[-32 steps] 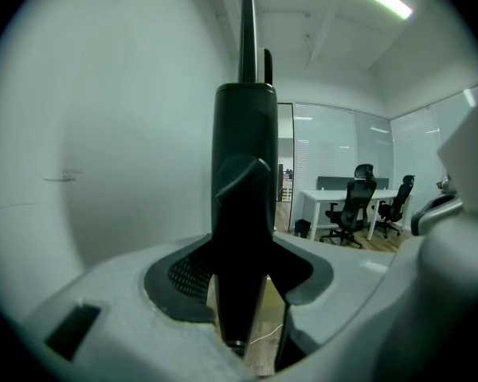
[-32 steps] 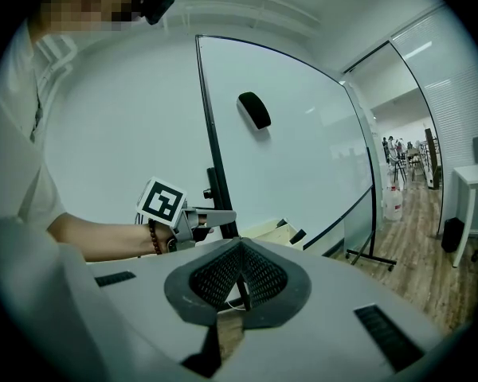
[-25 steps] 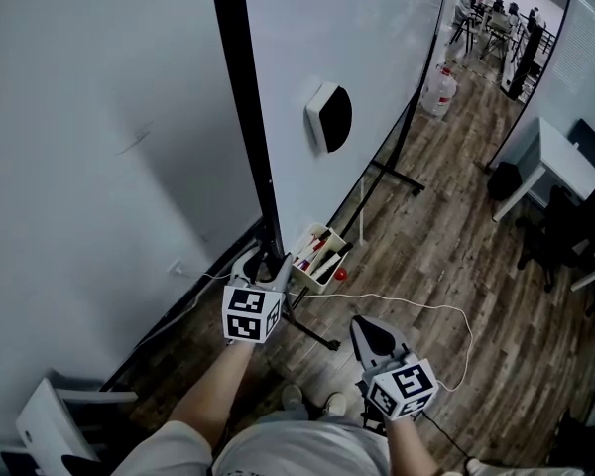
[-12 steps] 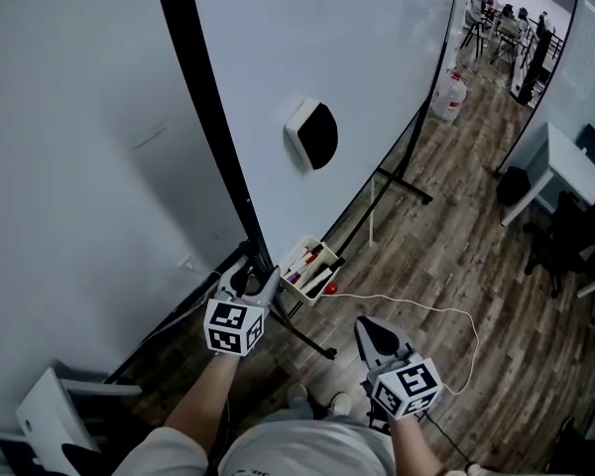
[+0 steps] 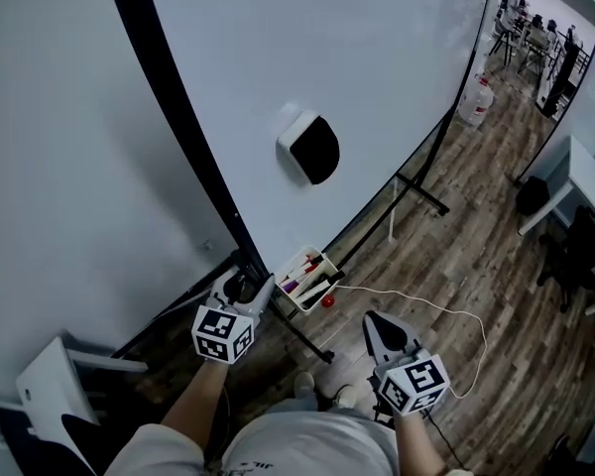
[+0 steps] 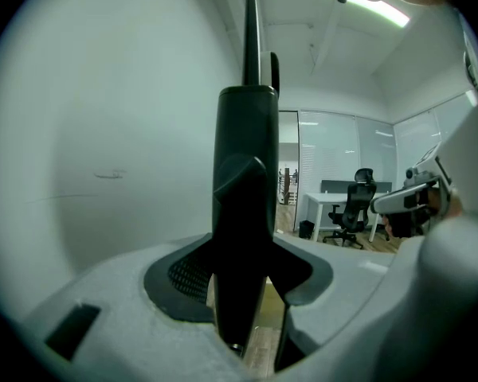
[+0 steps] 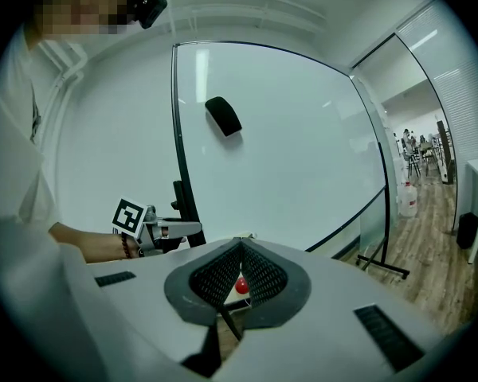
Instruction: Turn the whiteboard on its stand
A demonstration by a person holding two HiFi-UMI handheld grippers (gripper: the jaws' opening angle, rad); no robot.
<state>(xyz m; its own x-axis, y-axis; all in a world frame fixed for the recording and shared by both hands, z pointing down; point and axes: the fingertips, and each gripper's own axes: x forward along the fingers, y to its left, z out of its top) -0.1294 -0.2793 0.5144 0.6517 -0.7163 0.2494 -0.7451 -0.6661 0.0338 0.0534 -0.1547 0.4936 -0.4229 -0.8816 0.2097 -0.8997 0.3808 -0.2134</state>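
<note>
Black metal fills the left gripper (image 6: 247, 249): its jaws stand wide and are clamped on the upright frame post (image 6: 243, 165) at the edge of the whiteboard (image 5: 357, 67), low down near the floor. The right gripper (image 7: 240, 243) holds nothing. Its mesh-textured pads are pressed together into a point, and it hangs apart from the board over the wooden floor (image 5: 466, 246).

Just beside the left gripper, a small open tray (image 5: 307, 278) of markers sits at the board's bottom corner, with a red ball (image 5: 328, 301) next to it. A thin white cable (image 5: 426, 310) loops over the planks between the right gripper and the stand's black foot (image 5: 421, 194). A pale wall (image 5: 50, 167) stands close behind the post on the left. Farther along the board, a clear water bottle (image 5: 476, 102) stands on the floor.

The board face is smooth, white and glossy, edged by a thin black frame. A rounded black-and-white eraser (image 5: 309, 149) clings to it at mid-height.

Both bare forearms reach forward from the body, the left stretched farther than the right. The grippers point roughly level, with their marker cubes facing up toward the head view.
</note>
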